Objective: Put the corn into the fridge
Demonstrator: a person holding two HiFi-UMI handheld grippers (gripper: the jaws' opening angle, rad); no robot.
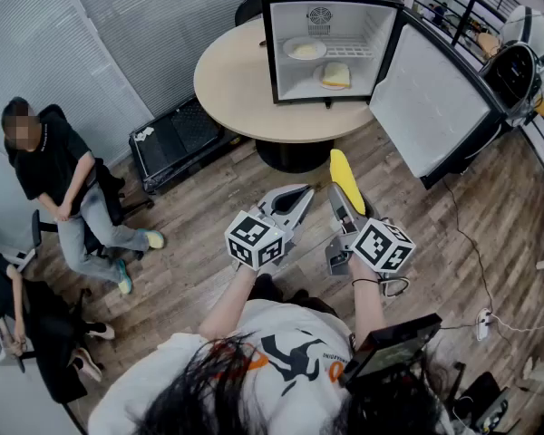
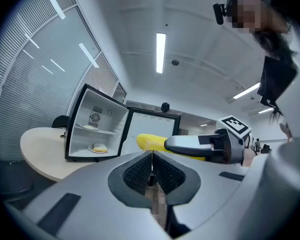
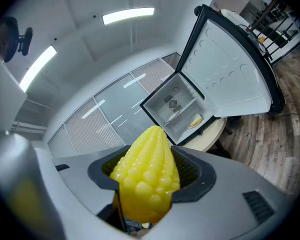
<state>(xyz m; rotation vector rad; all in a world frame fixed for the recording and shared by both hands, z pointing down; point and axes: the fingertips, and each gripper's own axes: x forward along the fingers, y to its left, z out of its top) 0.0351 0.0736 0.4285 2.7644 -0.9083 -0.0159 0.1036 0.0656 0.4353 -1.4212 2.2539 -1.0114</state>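
My right gripper is shut on a yellow corn cob, whose tip sticks out past the jaws toward the fridge. In the right gripper view the corn fills the space between the dark pads. My left gripper hangs just left of it, jaws closed together with nothing between them. The small fridge stands on a round table ahead, its door swung wide to the right. Inside, a plate lies on the shelf and a yellow food item on the floor of the fridge.
A seated person is at the left, with a black case on the wooden floor beside the table. Another chair and person sit at the far left edge. A cable and power strip lie on the floor at right.
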